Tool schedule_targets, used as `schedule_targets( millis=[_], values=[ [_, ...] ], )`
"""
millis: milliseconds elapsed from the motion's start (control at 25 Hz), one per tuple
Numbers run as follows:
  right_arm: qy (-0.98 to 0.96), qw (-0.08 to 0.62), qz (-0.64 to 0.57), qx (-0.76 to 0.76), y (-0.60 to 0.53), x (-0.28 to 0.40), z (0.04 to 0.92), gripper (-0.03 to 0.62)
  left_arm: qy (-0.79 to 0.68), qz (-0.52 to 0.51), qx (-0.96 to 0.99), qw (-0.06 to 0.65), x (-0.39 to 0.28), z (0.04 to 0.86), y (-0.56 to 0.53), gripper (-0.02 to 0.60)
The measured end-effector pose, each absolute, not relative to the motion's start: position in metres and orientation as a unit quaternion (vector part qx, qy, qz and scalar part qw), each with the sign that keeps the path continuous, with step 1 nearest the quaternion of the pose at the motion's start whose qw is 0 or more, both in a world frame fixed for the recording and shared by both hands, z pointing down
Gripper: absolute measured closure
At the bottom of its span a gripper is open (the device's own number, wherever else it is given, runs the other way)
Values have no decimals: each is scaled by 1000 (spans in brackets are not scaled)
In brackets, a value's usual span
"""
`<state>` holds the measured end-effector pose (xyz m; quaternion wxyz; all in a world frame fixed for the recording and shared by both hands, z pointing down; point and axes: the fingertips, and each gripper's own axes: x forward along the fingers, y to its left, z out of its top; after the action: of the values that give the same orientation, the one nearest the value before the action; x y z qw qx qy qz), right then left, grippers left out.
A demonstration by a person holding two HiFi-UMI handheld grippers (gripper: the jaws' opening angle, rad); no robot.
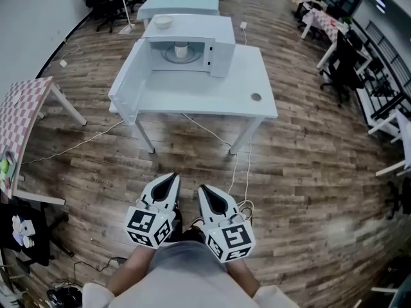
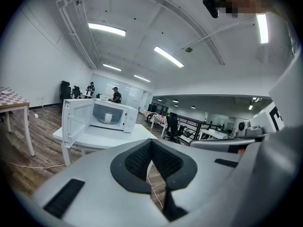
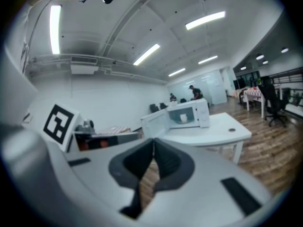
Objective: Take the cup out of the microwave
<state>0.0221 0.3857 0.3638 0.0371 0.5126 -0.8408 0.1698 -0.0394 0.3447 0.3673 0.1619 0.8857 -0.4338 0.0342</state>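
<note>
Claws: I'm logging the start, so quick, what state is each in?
Left claw: closed, holding nothing.
Right claw: closed, holding nothing.

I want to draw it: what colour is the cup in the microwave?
The cup is white, like the microwave; the head view shows it best.

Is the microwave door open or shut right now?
Open. The door of the microwave is swung wide to the left, and the cup shows upright inside on the turntable.
</note>
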Motion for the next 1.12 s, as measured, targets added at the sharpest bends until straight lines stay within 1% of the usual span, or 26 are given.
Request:
schedule_targets(
  millis=[480,720,1120],
  values=[
    [-843,43,174,508,353,30,368,571,-434,26,884,173,-32,372,313,566],
    [-843,41,189,502,328,31,369,571,-434,25,883,176,-29,373,288,566],
    [-847,59,185,495,274,21,378,571,-438,28,880,182,-35,378,234,566]
  ],
)
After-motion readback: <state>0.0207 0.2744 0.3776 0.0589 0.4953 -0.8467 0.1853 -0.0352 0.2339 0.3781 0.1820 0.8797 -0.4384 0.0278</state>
